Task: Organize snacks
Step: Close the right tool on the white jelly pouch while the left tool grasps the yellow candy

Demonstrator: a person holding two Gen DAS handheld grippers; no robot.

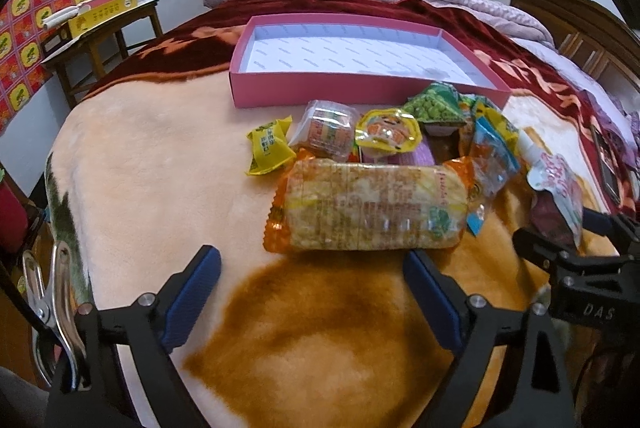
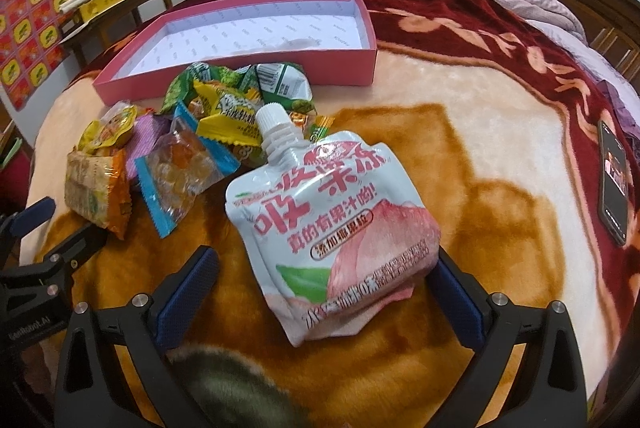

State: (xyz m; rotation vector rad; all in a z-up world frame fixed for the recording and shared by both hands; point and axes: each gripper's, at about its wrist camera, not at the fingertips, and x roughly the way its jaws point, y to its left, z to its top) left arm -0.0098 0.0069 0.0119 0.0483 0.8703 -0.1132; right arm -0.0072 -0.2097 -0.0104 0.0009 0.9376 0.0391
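Both tongs hang over the blanketed bed with their blue pads spread and nothing clamped. From its own camera the left gripper (image 1: 312, 292) stands wide just short of the long cracker pack (image 1: 372, 205), which lies crosswise at twelve o'clock from the pads, untouched. The right gripper (image 2: 328, 292) straddles the lower end of the white jelly pouch (image 2: 332, 211); its right-hand pad looks to be against the pouch's edge, its left-hand pad is clearly apart, so this is no grip yet. The pink box (image 1: 360, 87), at twelve o'clock beyond the heap, shows a bare printed floor with no snack inside. The snack pile (image 1: 400, 131) sits just in front of its near wall. Judging by that, sorting has barely begun: every packet remains outside, and each one needs lifting across into the box.
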